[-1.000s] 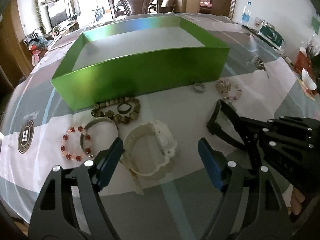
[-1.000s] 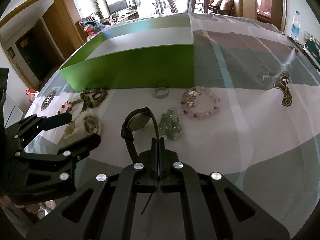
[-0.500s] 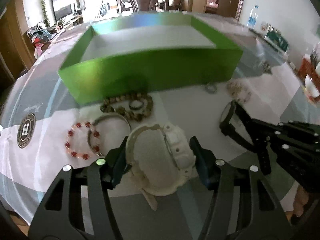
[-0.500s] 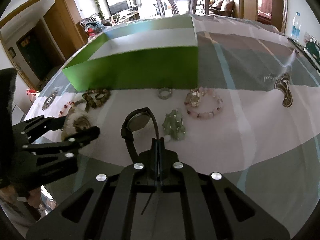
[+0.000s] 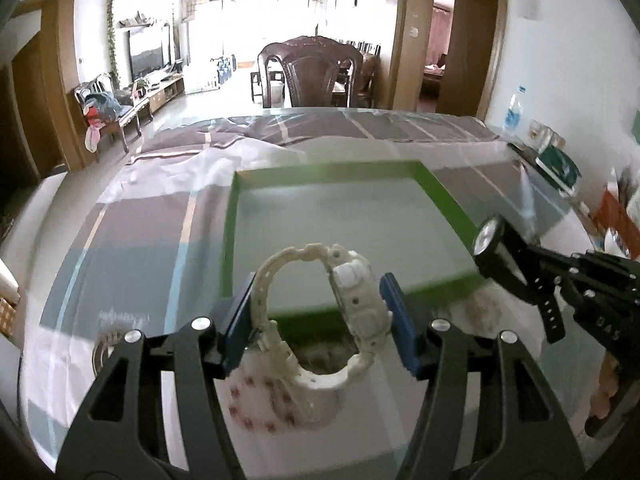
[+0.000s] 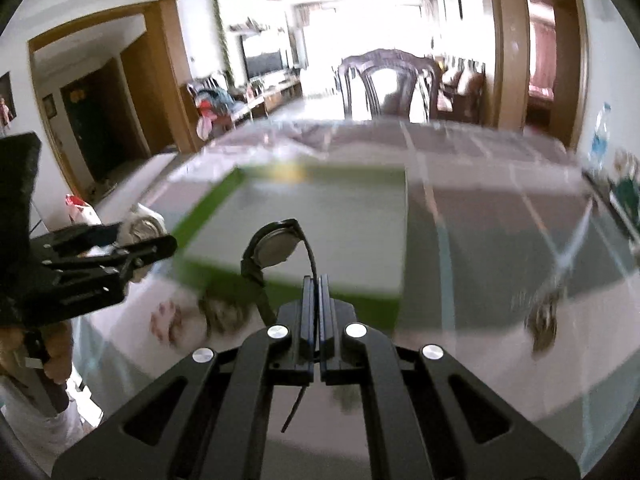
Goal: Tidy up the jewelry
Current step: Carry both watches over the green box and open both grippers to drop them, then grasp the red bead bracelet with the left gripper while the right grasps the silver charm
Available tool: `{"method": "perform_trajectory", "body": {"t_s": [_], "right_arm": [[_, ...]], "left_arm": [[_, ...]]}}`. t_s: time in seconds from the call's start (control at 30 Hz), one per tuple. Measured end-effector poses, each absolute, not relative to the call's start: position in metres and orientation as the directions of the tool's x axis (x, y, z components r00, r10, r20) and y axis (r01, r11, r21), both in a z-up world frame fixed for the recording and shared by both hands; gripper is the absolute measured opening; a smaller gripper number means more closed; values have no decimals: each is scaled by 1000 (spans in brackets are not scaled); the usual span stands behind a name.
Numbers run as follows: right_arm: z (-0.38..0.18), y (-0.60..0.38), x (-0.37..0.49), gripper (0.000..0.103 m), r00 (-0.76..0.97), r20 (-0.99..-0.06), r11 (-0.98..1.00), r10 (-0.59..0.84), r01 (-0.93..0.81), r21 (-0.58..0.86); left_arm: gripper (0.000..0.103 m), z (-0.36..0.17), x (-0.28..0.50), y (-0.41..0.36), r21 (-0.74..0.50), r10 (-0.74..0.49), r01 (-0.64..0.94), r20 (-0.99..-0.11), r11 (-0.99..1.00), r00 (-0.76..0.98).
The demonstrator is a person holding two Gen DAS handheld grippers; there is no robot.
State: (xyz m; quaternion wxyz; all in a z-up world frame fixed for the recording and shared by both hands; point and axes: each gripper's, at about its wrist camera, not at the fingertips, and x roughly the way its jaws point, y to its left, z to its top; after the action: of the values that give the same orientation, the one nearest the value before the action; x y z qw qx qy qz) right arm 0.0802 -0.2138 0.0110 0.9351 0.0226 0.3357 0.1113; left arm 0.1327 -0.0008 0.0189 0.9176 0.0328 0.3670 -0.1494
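Note:
My left gripper [image 5: 318,316] is shut on a cream white watch [image 5: 352,304], held in the air above the near wall of the green box [image 5: 448,200]. Its blue pads [image 5: 394,312] press the watch from both sides. My right gripper [image 6: 316,292] is shut on the strap of a black watch [image 6: 274,246], lifted in front of the green box [image 6: 208,208]. From the left wrist view the black watch [image 5: 492,244] hangs at the right, over the box's near right corner. A red bead bracelet [image 5: 256,404] lies blurred on the table beneath the white watch.
Other bracelets [image 6: 220,312] lie blurred on the tablecloth before the box. A dark logo patch [image 6: 542,324] marks the cloth at the right. A wooden chair [image 5: 310,72] stands beyond the table's far edge. A water bottle [image 5: 514,110] and packets [image 5: 556,160] sit along the right side.
The left gripper closed on the white watch and lifted it off the table. Both grippers rose and moved toward the green box, the right one carrying the black watch.

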Motion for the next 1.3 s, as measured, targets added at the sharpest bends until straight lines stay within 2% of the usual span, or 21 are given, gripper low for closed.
{"method": "perform_trajectory", "body": {"t_s": [0.2,0.3,0.33,0.37,0.43,0.47,0.67,0.87,1.0,1.17,1.3], "right_arm": [[-12,-202,152,2,680,-709,982,189,-149,120],[-24,-198,171,5,659,-734,987,163,-115,116],[-27,-199,173,12,657,-736,987,161,-103,124],[-28,-201,172,28,655,-737,986,167,-95,139],[-24,-206,164,50,667,-720,980,192,-92,176],[-22,-209,157,51,676,-711,980,194,-94,178],[-17,-243,99,51,703,-691,982,168,-59,179],[-70,-275,67,50,621,-776,980,113,60,191],[-89,-277,62,44,586,-802,976,117,82,202],[-99,-257,55,44,566,-820,991,90,30,130],[-97,-230,48,44,550,-810,979,203,-110,171]], "left_arm": [[60,2,202,-6,-71,-206,233,-747,970,632],[64,-10,218,-7,-88,-203,213,-760,973,617],[72,-11,220,-6,-96,-205,204,-757,974,621],[75,-11,219,-4,-104,-209,201,-754,974,623],[79,-8,214,1,-118,-225,208,-742,971,631],[79,-5,208,4,-116,-230,216,-736,969,636],[87,-6,159,36,-56,-140,145,-726,988,673],[87,-39,123,55,-21,-62,73,-774,997,630],[87,-59,115,51,-9,-54,78,-808,997,586],[87,-69,110,41,-10,-66,102,-825,995,562],[88,-74,102,39,-10,-76,121,-831,993,551]]}}
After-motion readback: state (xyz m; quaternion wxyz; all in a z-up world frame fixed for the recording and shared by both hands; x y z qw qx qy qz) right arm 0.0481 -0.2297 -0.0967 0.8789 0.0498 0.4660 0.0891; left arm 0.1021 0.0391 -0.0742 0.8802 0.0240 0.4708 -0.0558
